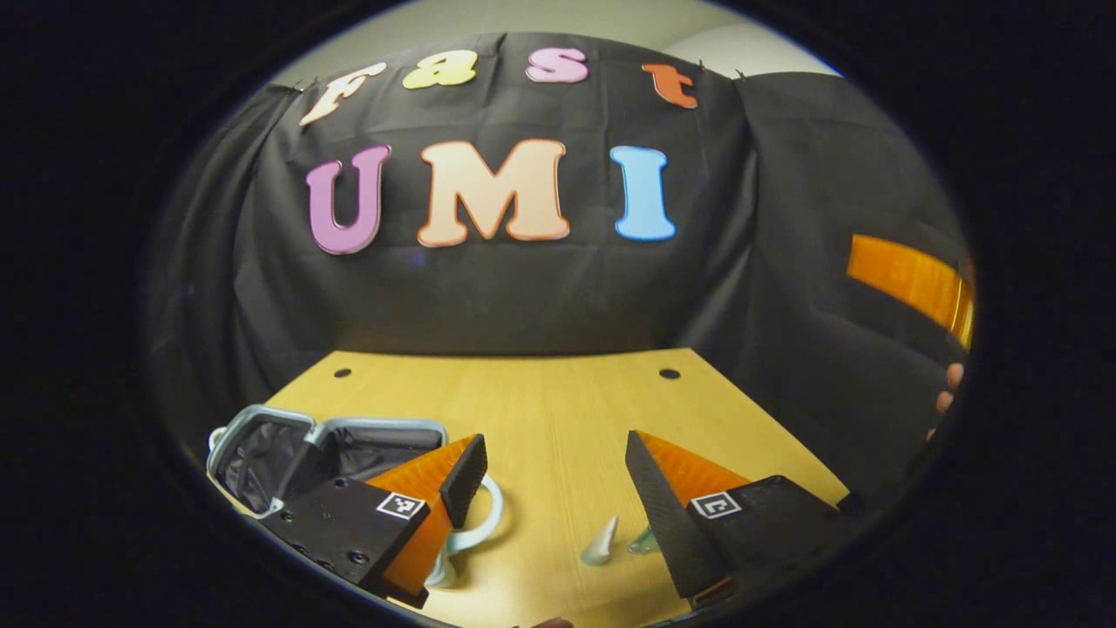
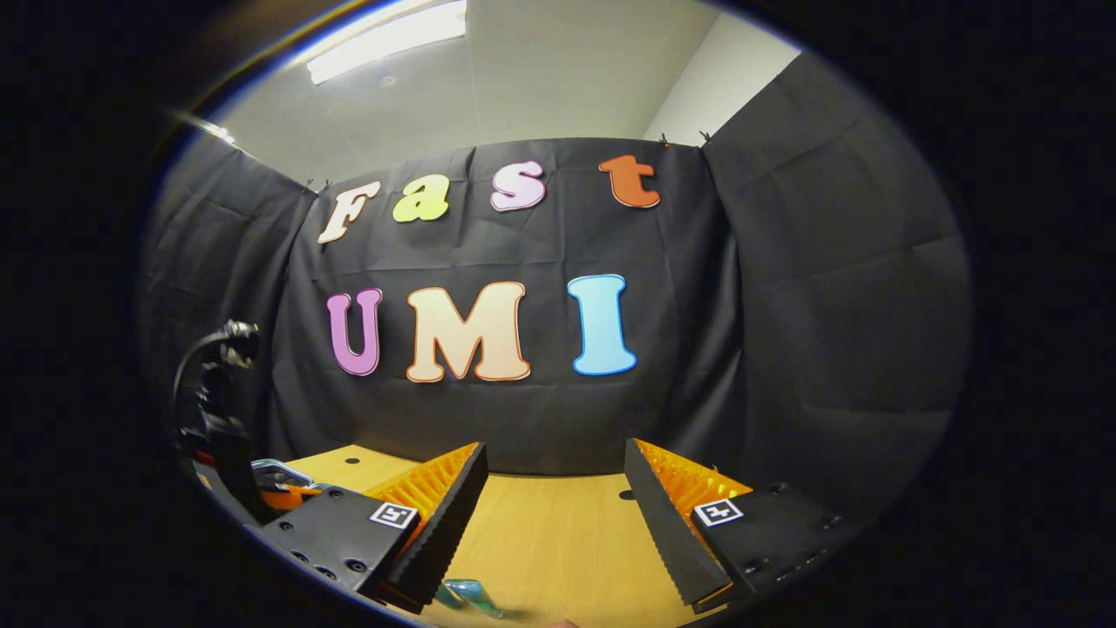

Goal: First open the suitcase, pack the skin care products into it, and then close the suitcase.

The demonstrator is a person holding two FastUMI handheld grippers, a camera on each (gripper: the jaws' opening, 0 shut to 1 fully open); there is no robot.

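Your left gripper (image 1: 555, 484) is spread wide with nothing between its fingers, and its view catches the open suitcase (image 1: 288, 449) at 8 o'clock on the table (image 1: 540, 410), partly blocked by the finger. A white tube (image 1: 600, 542) and a greenish item (image 1: 645, 542) lie at 6 o'clock. Your right gripper (image 2: 554, 515) is just as wide and empty; a bluish product (image 2: 471, 596) sits cut off at 6, hard to identify.

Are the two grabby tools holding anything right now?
No. The left tool is open, above the wooden table, near the open suitcase. The right tool is open too, with nothing between its fingers.
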